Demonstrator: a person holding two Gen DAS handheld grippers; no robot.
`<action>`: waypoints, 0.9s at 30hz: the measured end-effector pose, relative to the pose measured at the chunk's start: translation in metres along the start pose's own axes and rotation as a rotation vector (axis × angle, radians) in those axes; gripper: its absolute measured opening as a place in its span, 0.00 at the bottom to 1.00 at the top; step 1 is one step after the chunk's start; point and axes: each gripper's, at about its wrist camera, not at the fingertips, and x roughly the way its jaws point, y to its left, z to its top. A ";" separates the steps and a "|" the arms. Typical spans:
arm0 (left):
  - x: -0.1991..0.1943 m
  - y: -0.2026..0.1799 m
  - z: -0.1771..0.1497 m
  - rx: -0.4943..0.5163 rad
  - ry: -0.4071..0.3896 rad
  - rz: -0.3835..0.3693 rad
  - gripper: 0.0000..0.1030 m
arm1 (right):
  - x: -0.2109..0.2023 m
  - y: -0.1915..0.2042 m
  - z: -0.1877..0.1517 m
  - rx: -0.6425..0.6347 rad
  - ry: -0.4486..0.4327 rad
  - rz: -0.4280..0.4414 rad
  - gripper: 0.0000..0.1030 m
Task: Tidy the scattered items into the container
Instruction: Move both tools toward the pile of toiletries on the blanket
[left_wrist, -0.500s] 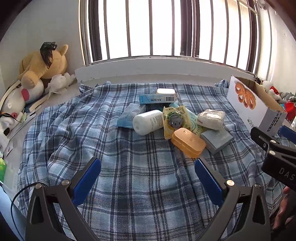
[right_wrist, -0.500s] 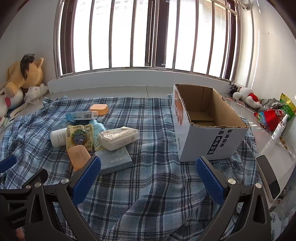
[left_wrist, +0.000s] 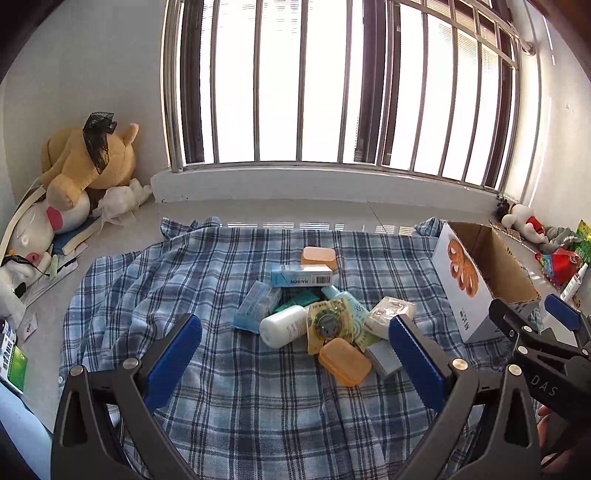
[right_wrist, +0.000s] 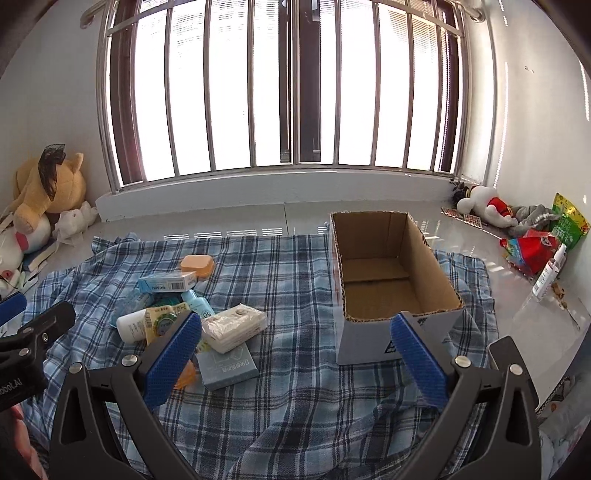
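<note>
The long light-blue carton (right_wrist: 167, 283), lying at about ten o'clock from the middle of the right wrist view, carries the word "RAISON" beside a white barcode panel — in the left wrist view the same word on it (left_wrist: 301, 276) reads upside down. The pale blue tube (right_wrist: 198, 305) just below it shows the number "50". White letters "DAS" stand on the black body of the right gripper (left_wrist: 543, 384), at four o'clock in the left wrist view. The grey flat box (right_wrist: 228, 363) and the white side of the open cardboard box (left_wrist: 466, 295) bear printed characters — too small to read.
</note>
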 end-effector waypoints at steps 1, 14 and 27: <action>-0.001 -0.002 0.006 0.008 -0.002 0.008 1.00 | -0.002 0.001 0.006 -0.002 0.000 0.011 0.99; 0.021 0.026 0.030 -0.002 -0.006 0.081 1.00 | 0.008 0.039 0.044 -0.113 -0.038 0.073 0.99; 0.062 0.034 -0.011 0.009 0.139 0.078 1.00 | 0.073 0.062 -0.006 -0.207 0.194 0.135 0.99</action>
